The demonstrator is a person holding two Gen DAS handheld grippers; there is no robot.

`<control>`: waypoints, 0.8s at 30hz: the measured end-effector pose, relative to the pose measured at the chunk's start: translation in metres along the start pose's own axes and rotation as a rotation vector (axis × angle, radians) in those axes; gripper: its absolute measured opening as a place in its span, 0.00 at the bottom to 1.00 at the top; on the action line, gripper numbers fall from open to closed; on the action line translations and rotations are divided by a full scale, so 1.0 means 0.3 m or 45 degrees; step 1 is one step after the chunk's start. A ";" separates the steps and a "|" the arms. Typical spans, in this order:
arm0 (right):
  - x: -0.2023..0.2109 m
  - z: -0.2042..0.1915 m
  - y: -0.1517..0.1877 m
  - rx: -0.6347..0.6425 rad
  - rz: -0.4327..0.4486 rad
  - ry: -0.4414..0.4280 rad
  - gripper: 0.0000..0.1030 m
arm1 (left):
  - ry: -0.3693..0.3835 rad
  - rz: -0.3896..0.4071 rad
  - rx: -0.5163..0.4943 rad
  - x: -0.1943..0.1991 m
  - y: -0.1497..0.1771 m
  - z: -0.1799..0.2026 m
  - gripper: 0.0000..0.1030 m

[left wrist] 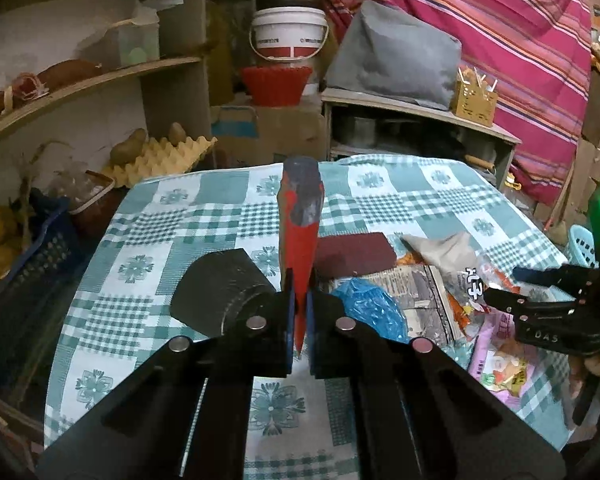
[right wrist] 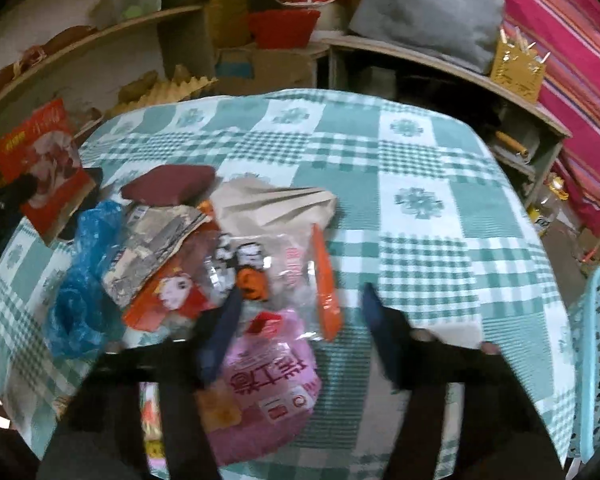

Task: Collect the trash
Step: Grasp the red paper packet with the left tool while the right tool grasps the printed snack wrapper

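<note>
My left gripper is shut on a flat red wrapper, held edge-on and upright above the table; in the right wrist view the same red wrapper shows at the left. A pile of trash lies on the checked tablecloth: a pink snack bag, a clear bag with an orange strip, a blue plastic bag, newspaper, a beige paper bag and a maroon pad. My right gripper is open just above the pink bag and clear bag.
A light blue perforated basket stands off the table's right edge. A black roll lies on the table left of my left gripper. Shelves, an egg tray, a white bucket and a striped curtain stand behind the table.
</note>
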State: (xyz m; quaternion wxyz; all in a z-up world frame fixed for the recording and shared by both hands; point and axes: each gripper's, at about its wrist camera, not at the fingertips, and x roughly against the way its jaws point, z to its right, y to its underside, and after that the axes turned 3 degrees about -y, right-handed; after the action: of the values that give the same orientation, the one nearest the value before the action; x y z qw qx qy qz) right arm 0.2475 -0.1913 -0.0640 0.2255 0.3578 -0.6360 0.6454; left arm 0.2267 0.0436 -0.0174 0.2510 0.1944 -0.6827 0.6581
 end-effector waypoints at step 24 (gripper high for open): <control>0.025 0.020 -0.040 -0.026 0.075 -0.002 0.77 | -0.020 0.015 0.035 0.025 -0.018 0.014 0.03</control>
State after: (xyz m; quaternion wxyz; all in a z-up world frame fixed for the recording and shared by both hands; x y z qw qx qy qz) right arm 0.2527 -0.1975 -0.0507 0.2095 0.3374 -0.6529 0.6449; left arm 0.2233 0.0395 -0.0086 0.2391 0.1991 -0.6766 0.6674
